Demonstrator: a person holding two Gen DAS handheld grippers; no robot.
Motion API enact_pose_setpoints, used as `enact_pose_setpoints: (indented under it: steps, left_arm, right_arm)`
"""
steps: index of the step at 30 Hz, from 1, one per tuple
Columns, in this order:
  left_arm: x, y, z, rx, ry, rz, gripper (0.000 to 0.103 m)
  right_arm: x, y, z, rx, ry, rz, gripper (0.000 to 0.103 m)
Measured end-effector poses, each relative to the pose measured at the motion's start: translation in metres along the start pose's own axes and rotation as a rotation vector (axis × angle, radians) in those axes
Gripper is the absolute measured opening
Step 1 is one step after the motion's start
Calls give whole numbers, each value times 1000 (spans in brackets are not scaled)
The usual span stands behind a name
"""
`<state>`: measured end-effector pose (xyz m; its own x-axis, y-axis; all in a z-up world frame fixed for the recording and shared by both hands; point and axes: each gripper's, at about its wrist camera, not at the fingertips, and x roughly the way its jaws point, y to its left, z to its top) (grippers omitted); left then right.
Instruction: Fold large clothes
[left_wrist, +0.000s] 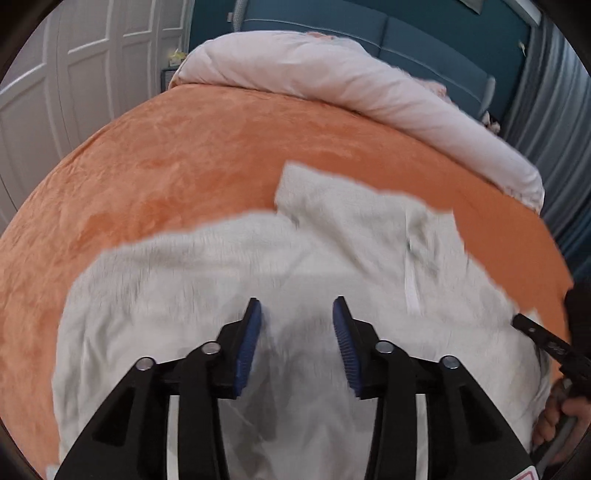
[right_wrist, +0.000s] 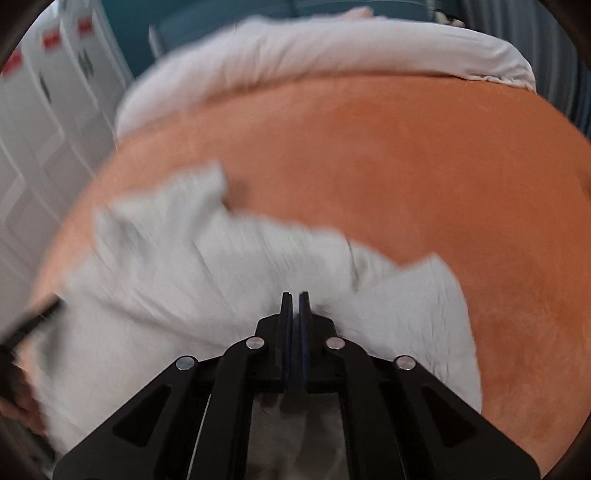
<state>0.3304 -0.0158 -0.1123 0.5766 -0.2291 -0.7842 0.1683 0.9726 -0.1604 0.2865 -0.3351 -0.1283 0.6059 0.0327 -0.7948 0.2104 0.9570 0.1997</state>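
A large pale grey fleece garment (left_wrist: 229, 280) lies spread and rumpled on an orange bed cover (left_wrist: 192, 155). My left gripper (left_wrist: 297, 308) is open just above the garment, its blue pads apart with cloth showing between them. The right gripper's finger (left_wrist: 543, 338) shows at the right edge of the left wrist view. In the right wrist view the garment (right_wrist: 177, 266) is bunched and blurred, and my right gripper (right_wrist: 294, 295) is shut on a fold of it. The left gripper (right_wrist: 33, 321) shows blurred at that view's left edge.
A rolled pale pink duvet (left_wrist: 332, 77) lies along the far side of the bed. White panelled closet doors (left_wrist: 55, 74) stand at the left. A teal wall (left_wrist: 424, 33) and grey curtain (left_wrist: 554, 122) are behind the bed. Bare orange cover (right_wrist: 424, 177) extends beyond the garment.
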Motion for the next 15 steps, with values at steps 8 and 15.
enact_pose_setpoints:
  steps: [8,15]
  left_arm:
    - [-31,3,-18,-2,-11,4,42]
    - [-44,12,-69,1,25,63,51]
  right_arm:
    - [-78,0,-20,60,-94,92,5]
    - [-58,42,-91,-145,51,57,0]
